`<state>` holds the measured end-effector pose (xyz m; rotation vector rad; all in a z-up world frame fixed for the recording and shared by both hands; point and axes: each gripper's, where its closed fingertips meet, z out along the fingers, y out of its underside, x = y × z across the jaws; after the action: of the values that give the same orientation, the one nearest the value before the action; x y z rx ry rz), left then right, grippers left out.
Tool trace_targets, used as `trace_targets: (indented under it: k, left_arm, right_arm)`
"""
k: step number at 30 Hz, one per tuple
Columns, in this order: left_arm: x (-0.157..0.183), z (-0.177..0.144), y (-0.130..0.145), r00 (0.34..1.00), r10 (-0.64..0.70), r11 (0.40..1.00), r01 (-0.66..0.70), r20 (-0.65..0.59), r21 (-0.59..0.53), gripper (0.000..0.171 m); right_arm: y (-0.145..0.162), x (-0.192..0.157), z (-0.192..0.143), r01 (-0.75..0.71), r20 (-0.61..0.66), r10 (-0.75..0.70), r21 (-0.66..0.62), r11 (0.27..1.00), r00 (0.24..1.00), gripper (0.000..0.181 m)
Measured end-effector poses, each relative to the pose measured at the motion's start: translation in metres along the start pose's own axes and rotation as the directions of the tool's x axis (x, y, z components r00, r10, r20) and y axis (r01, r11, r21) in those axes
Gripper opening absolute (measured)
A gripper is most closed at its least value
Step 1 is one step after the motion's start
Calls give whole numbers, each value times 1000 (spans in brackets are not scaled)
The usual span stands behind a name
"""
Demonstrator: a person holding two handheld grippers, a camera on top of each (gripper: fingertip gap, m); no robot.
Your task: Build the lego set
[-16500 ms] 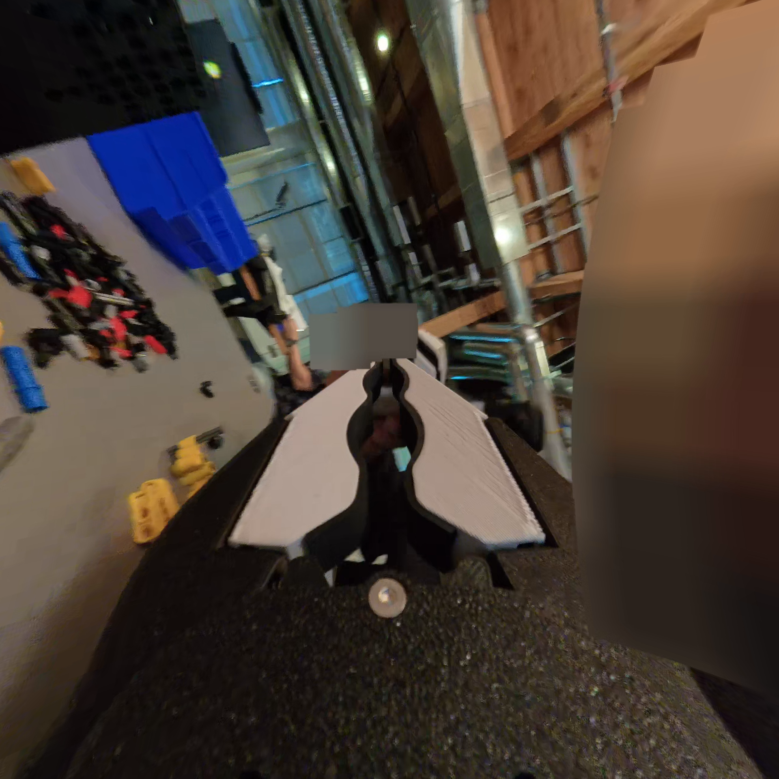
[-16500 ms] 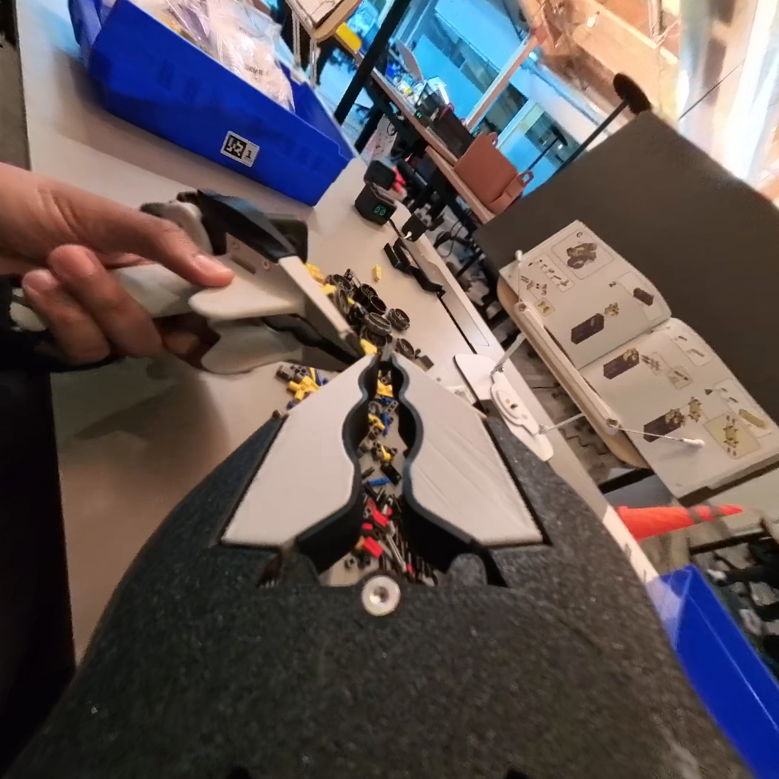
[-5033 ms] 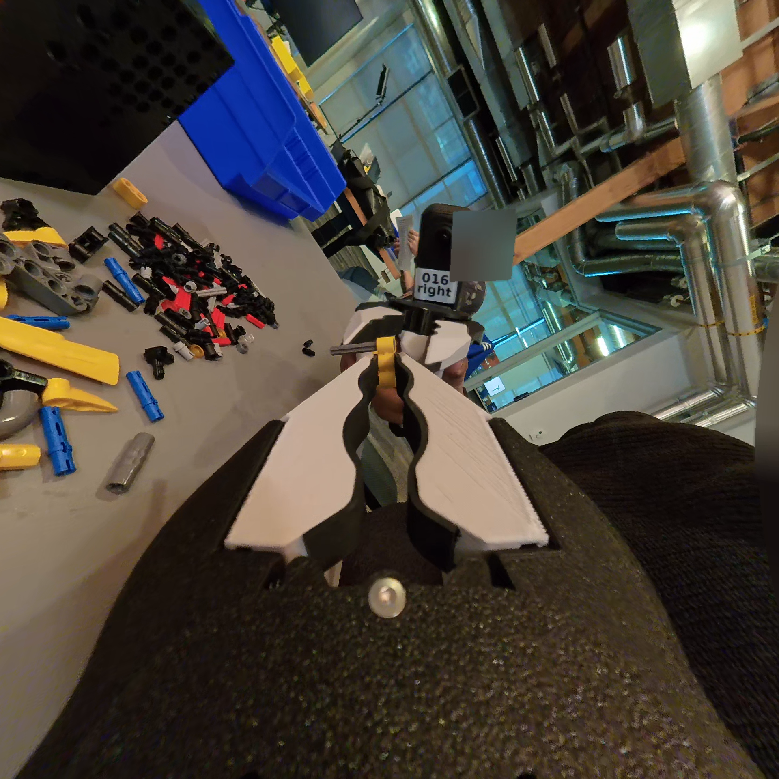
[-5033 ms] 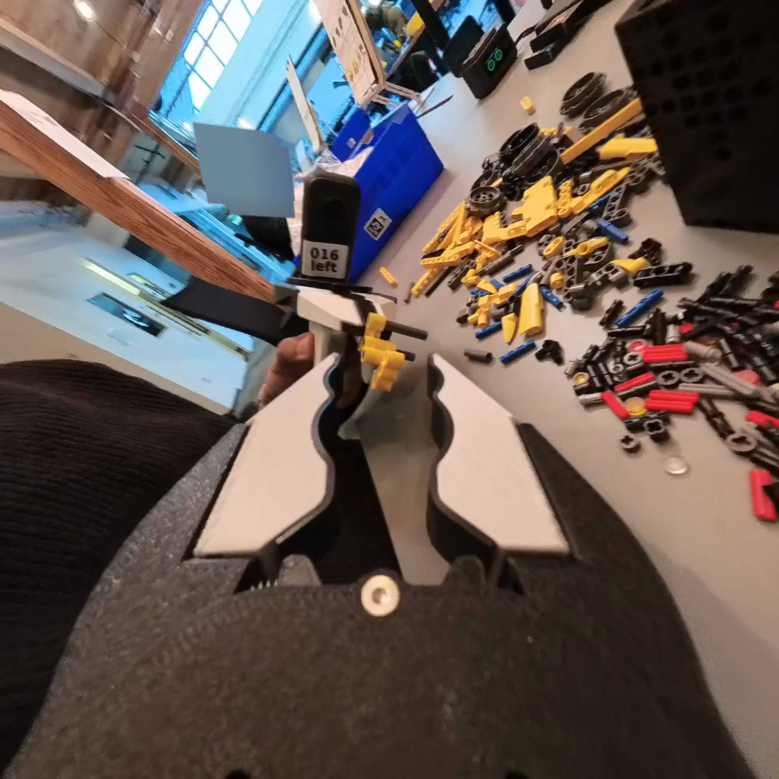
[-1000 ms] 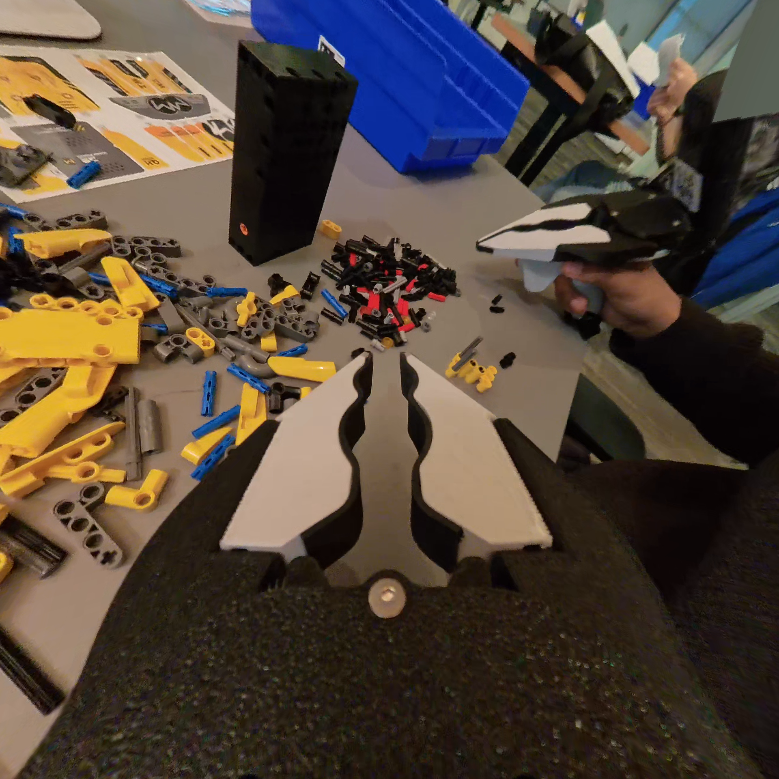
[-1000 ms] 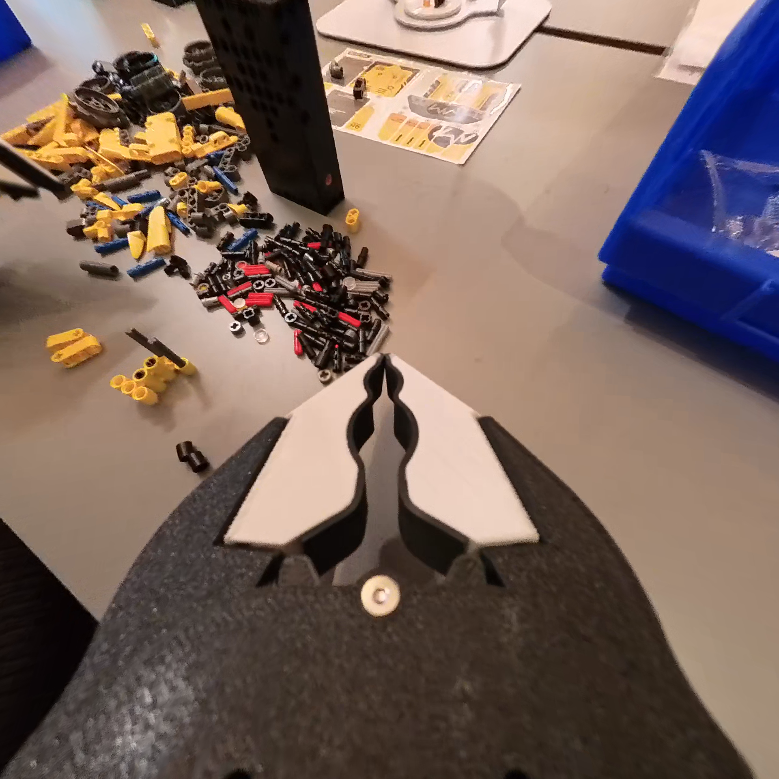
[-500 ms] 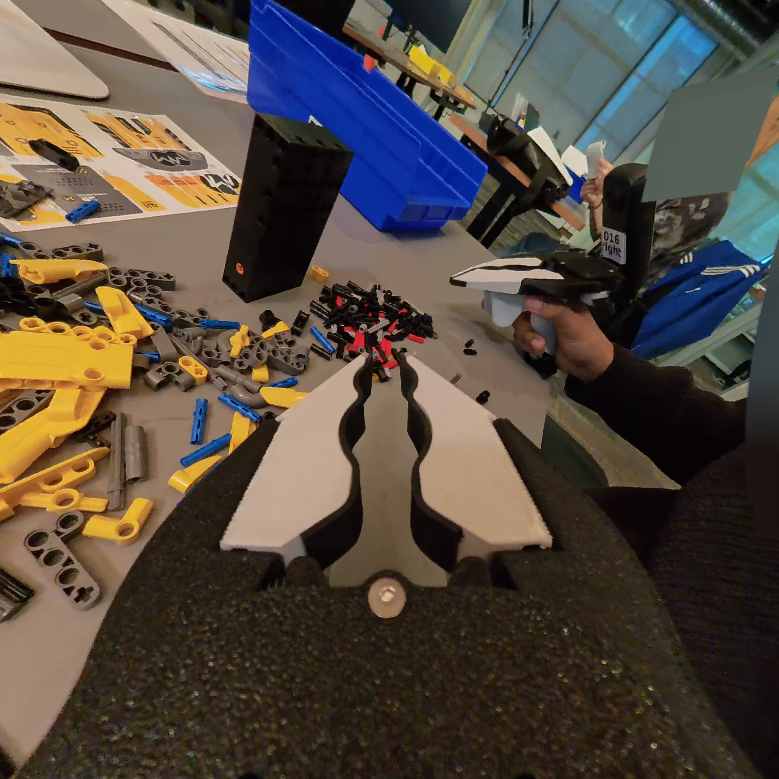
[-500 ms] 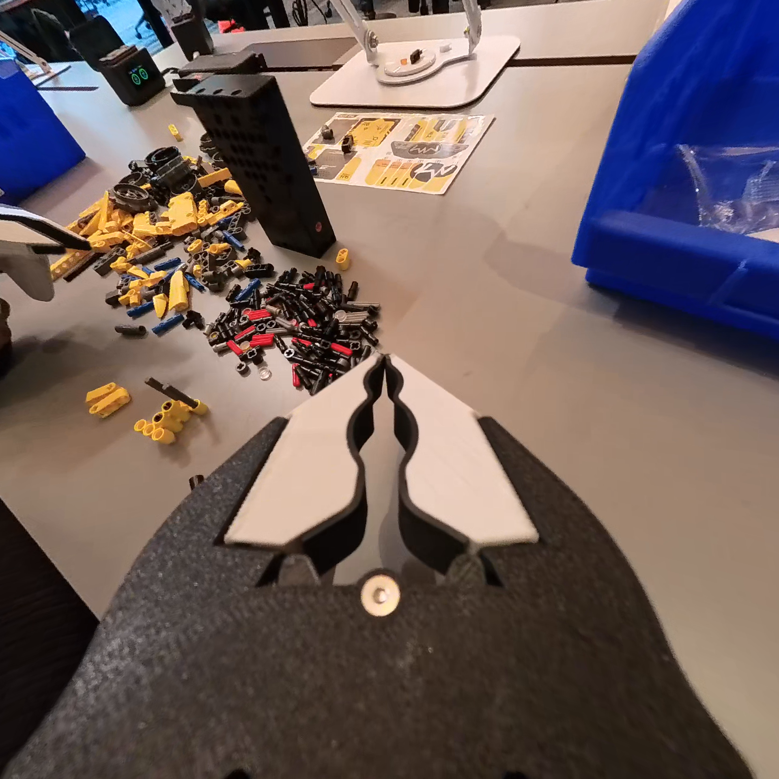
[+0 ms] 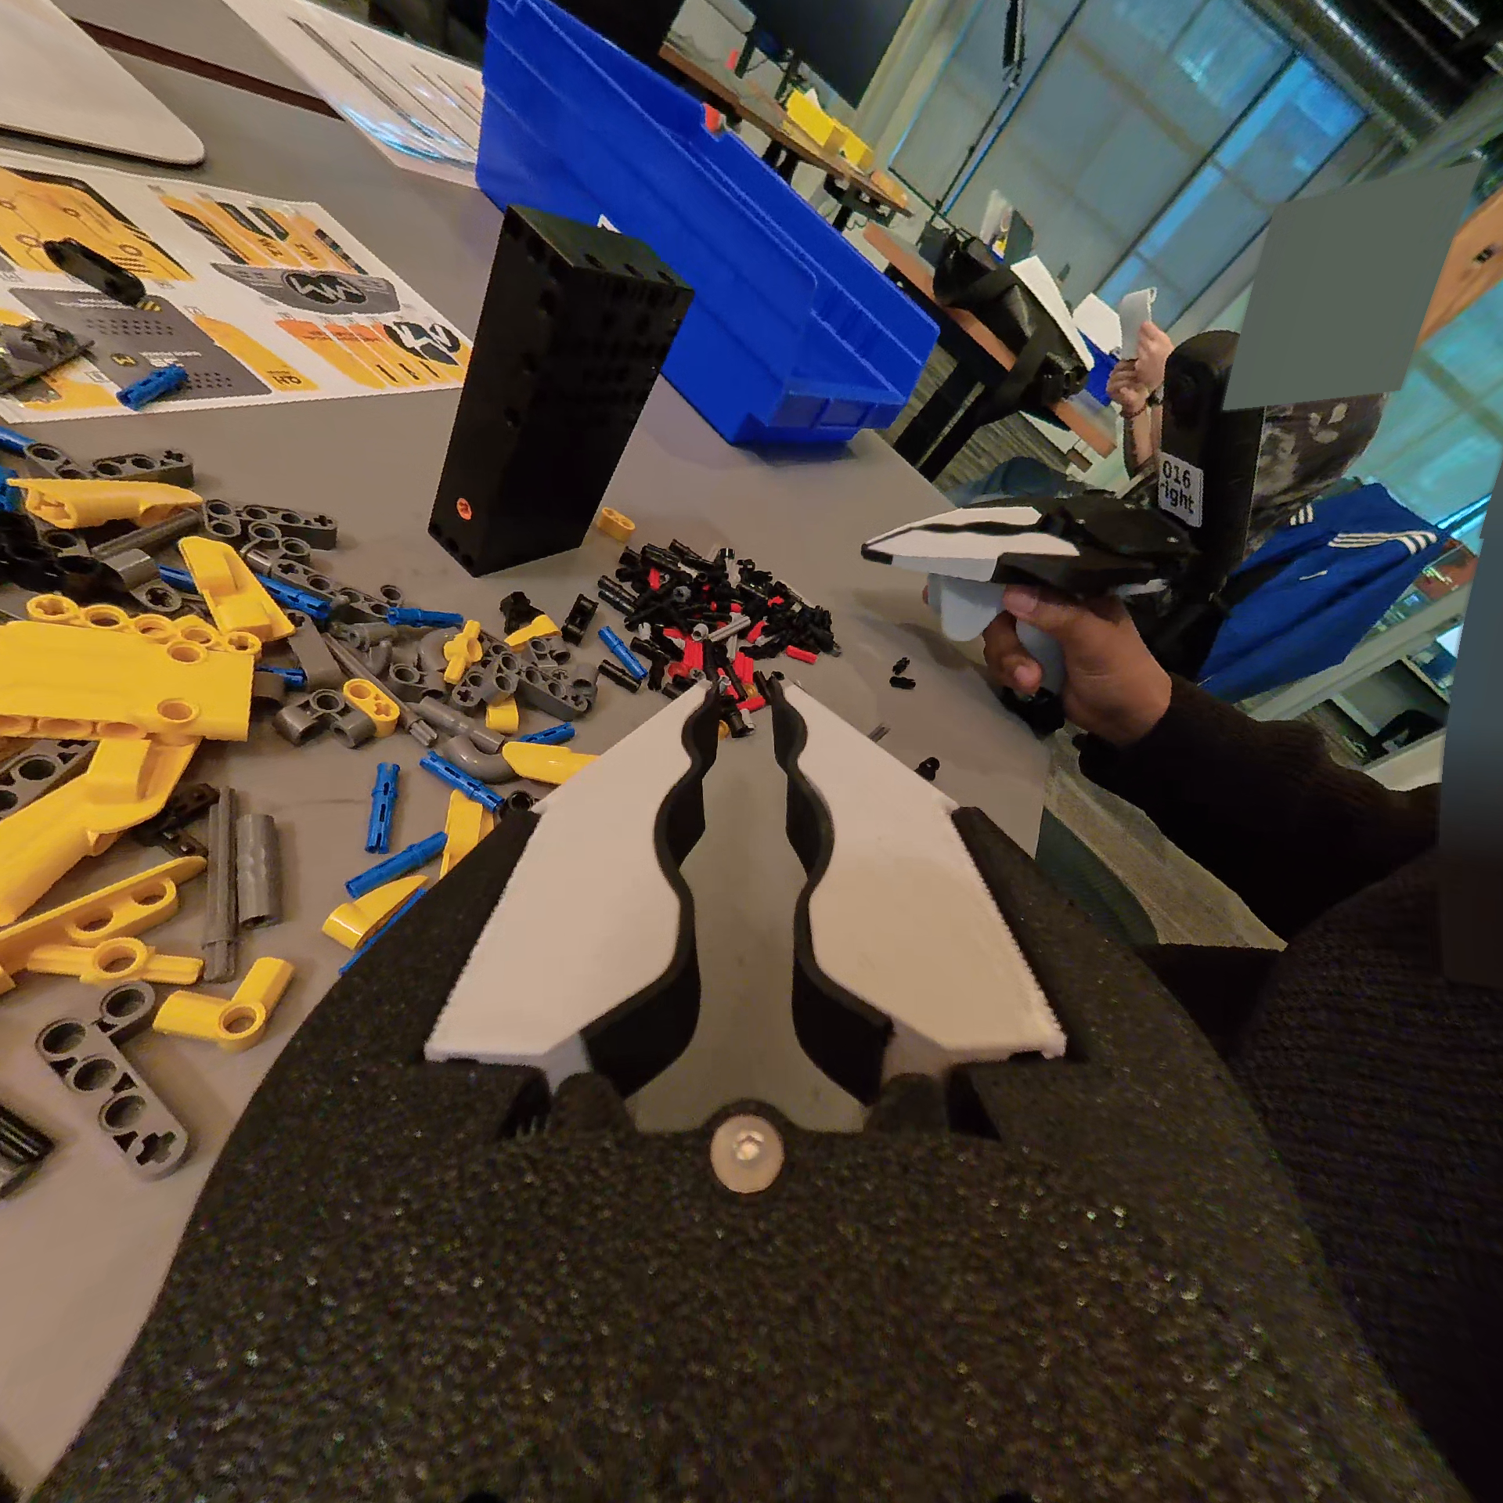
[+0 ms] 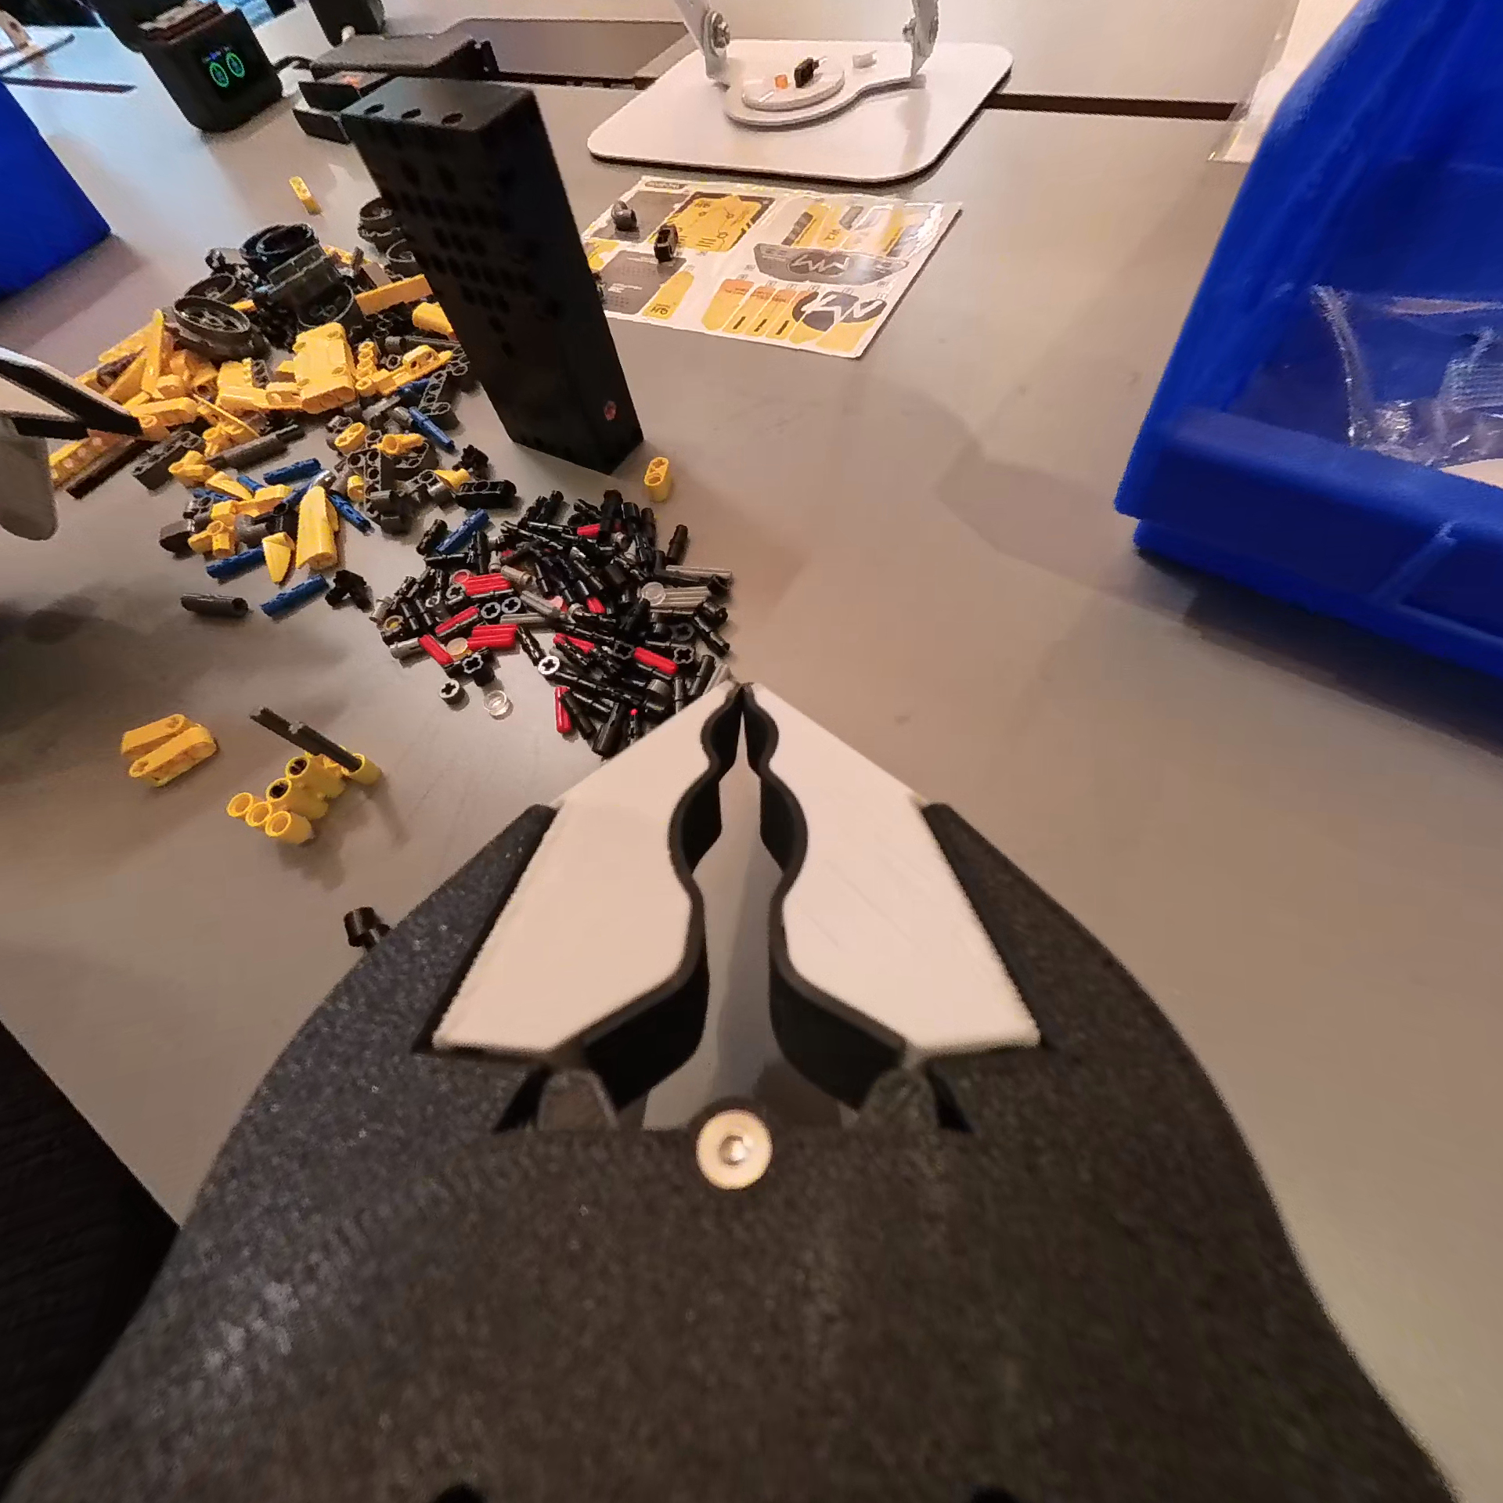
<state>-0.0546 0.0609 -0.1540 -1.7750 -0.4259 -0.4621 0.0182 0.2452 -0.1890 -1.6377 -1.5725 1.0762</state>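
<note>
Closest in, both wrist views are filled by a coarse, speckled black foam housing from which two pale, flat, wedge-shaped fingers with wavy black inner edges reach forward. On the left gripper (image 9: 742, 698) the tips stand a narrow gap apart with nothing between them, hanging above the near edge of a heap of small black and red pins (image 9: 716, 618) on the smooth grey table (image 9: 732, 496). On the right gripper (image 10: 742, 691) the tips meet and grip nothing, poised over bare tabletop just beside the same heap (image 10: 569, 602). Left of it lie a small yellow connector assembly with a black axle (image 10: 305, 785) and a yellow pair of beams (image 10: 168, 748), well apart from the pile. Beyond spreads a wider scatter of glossy yellow panels, grey holed beams and blue pins (image 9: 163, 691), with black wheels (image 10: 244, 285) at its far side. A tall black block pierced with round holes (image 10: 496, 268) stands upright behind the pins, a printed sticker sheet (image 10: 773, 260) lying flat past it. A deep blue plastic bin (image 10: 1342, 407) holding clear bags sits to the right, and a pale metal stand base (image 10: 805, 122) farther back. In the left view a hand (image 9: 1065, 659) holds the right tool over the table edge; glass walls and further workbenches close the room.
</note>
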Motion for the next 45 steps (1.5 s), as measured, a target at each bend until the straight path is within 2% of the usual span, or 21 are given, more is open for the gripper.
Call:
trace_targets:
  k: [45]
  left_arm:
    - [-2, 2, 2, 1000, -11, 1000, 11, 1, -17, 12]
  right_arm:
    - [1, -3, 1, 22, 3, -22, -12, 1000, 1000, 0]
